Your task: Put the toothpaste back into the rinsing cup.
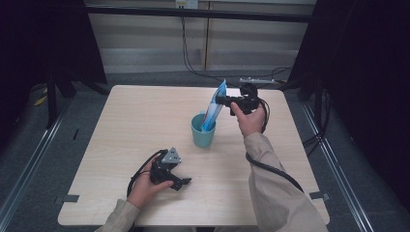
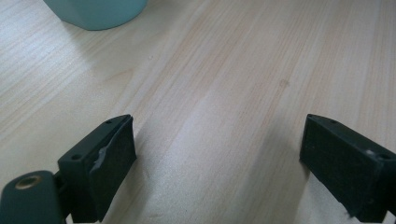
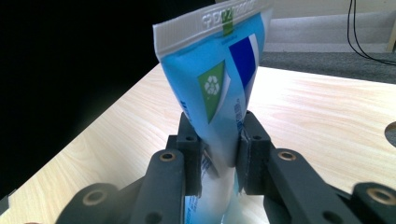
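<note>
We have the right tongs point(image 1: 223, 100) clamped on the flat blue-and-white plastic tube point(image 1: 214, 107), pads pressing its two faces about mid-length. The tube leans with its lower end inside the teal plastic cup point(image 1: 202, 130), just below and in front of these tongs; the crimped white end stands above them.

The left tongs point(image 2: 217, 154) rest near the front of the pale wooden bench point(image 1: 135, 121), jaws spread wide with nothing between them. The cup sits well beyond them, its base just at the top edge of the left gripper view.

Step in hand, as we judge it: seating the tube in the cup.
- Let it down along its own lean, so the lower end slides along the inner wall and does not push on the rim.
- The cup looks light and may tip or skate, so the left tongs could steady it.
- Open the right tongs only once the tube bears on the bottom.

Writing: a green panel with a white recycling symbol point(image 3: 212, 85) on the tube; embossed characters on the crimp point(image 3: 219, 14) are too blurred to read. No brand legible.
</note>
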Motion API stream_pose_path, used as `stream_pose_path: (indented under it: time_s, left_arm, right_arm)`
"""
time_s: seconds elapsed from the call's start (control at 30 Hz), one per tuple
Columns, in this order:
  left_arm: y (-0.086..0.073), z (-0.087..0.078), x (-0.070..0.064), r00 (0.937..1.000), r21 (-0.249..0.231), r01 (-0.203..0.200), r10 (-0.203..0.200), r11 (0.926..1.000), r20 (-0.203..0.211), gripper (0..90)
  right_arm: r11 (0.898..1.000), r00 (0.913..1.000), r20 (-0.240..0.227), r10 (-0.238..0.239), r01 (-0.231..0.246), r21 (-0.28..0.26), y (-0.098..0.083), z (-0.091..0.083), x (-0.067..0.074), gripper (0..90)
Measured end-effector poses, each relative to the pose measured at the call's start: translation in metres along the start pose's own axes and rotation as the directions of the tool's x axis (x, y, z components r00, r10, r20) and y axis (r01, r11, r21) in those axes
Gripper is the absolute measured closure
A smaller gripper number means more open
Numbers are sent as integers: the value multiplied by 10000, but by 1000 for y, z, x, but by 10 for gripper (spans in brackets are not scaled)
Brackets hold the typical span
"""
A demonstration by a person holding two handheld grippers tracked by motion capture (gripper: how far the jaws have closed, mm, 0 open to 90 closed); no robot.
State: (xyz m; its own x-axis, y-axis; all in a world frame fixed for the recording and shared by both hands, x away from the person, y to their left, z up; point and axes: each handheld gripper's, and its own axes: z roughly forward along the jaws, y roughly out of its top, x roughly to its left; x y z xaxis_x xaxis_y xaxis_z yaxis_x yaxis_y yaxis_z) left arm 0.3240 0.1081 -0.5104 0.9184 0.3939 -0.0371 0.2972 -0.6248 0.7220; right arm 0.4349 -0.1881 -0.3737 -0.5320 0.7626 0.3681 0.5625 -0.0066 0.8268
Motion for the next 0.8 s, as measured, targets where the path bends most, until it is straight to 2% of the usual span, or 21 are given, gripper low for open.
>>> stream_pose_path:
  time_s: [0.8]
  left_arm:
    - [0,0,0,10000,-37,9,-9,10000,-25,99]
  right_arm:
    - [9997,9999,103,79,-81,219,-13,12,1,739]
